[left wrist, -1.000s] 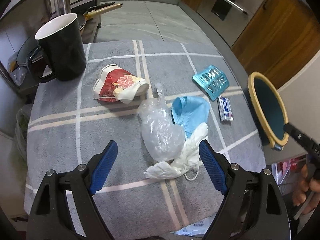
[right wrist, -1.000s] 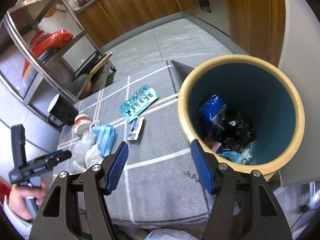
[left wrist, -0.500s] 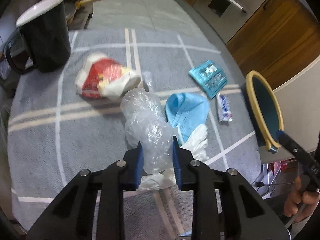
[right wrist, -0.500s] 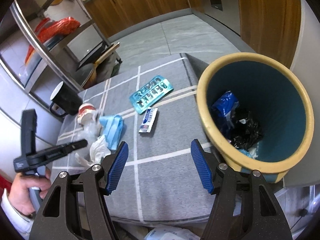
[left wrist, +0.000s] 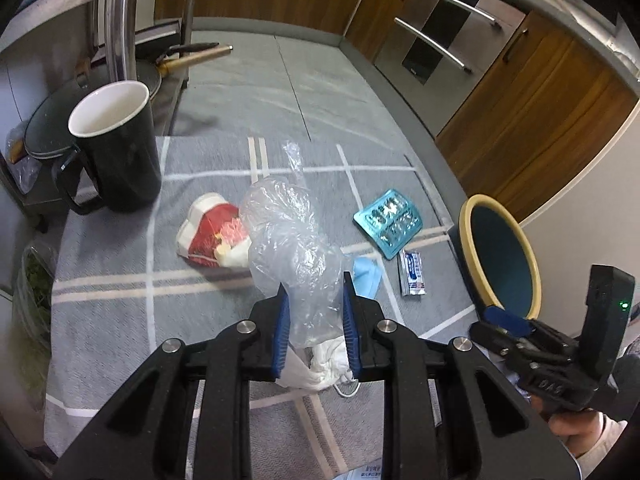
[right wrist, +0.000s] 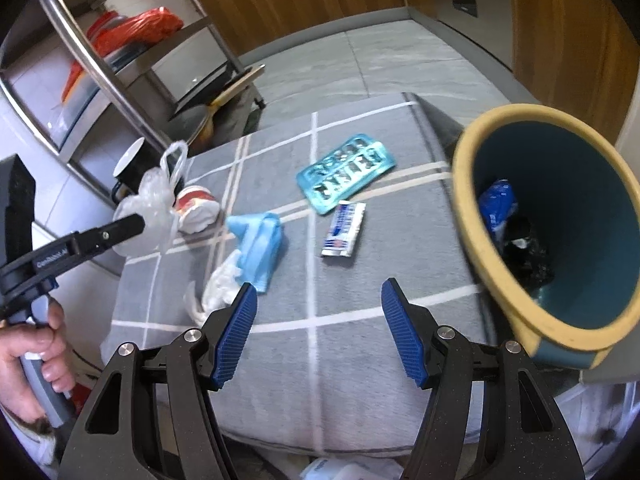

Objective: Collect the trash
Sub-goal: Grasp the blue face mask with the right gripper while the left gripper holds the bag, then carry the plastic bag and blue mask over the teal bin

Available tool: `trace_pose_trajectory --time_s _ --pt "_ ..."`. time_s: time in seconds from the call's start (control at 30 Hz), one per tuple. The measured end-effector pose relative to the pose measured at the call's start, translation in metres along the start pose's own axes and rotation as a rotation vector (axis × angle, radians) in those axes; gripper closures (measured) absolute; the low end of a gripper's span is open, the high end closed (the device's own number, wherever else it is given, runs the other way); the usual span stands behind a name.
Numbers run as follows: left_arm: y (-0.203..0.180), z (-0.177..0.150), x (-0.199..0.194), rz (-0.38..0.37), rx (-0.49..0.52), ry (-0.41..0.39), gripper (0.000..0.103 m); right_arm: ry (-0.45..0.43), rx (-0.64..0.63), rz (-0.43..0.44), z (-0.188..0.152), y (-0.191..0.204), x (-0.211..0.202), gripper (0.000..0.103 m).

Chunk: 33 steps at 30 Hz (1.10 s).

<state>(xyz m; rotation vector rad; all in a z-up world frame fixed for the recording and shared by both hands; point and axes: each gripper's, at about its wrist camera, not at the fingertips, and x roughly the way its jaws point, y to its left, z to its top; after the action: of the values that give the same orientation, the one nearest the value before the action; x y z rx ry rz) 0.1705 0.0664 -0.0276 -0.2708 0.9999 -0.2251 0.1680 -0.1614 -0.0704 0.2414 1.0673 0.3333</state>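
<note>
My left gripper (left wrist: 314, 322) is shut on a crumpled clear plastic bag (left wrist: 292, 236) and holds it lifted above the grey checked cloth (left wrist: 112, 248); the bag also shows in the right wrist view (right wrist: 154, 204). On the cloth lie a crushed red and white paper cup (left wrist: 212, 236), a blue face mask (right wrist: 258, 246), a white glove (right wrist: 220, 286), a teal blister pack (right wrist: 346, 172) and a small sachet (right wrist: 344, 230). The blue bin with a yellow rim (right wrist: 468, 208) stands at the right, trash inside. My right gripper (right wrist: 320, 332) is open and empty above the cloth's near edge.
A black mug (left wrist: 116, 148) stands at the cloth's far left corner. A metal rack (right wrist: 132, 92) with pans and red bags stands behind it. Wooden cabinets (left wrist: 540, 120) line the far side across the grey floor.
My left gripper closed on the clear plastic bag and lifted it off the cloth. My right gripper stayed open and shifted a little left, away from the bin.
</note>
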Motion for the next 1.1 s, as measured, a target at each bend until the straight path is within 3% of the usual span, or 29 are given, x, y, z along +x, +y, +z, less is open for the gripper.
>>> trace_pose_trajectory --time_s 0.3,0.53,0.63,0.7,0.8,1.1 --pt "0.014 0.006 -0.021 0.002 -0.042 -0.058 0.081 0.049 -0.019 0.052 0.021 0.038 0.046 0.037" --pt "0.028 0.014 -0.041 0.008 -0.075 -0.111 0.081 0.1 -0.002 0.026 0.036 0.047 0.09 0.037" --pt "0.031 0.015 -0.043 0.006 -0.083 -0.117 0.081 0.116 -0.014 0.01 0.038 0.049 0.105 0.052" --pt "0.033 0.017 -0.043 0.007 -0.085 -0.118 0.081 0.119 -0.031 0.002 0.037 0.05 0.11 0.074" --pt "0.032 0.021 -0.043 0.006 -0.084 -0.122 0.081 0.087 -0.043 0.002 0.037 0.051 0.105 0.086" --pt "0.02 0.023 -0.04 0.007 -0.061 -0.122 0.081 -0.018 -0.098 0.004 0.047 0.055 0.067 0.093"
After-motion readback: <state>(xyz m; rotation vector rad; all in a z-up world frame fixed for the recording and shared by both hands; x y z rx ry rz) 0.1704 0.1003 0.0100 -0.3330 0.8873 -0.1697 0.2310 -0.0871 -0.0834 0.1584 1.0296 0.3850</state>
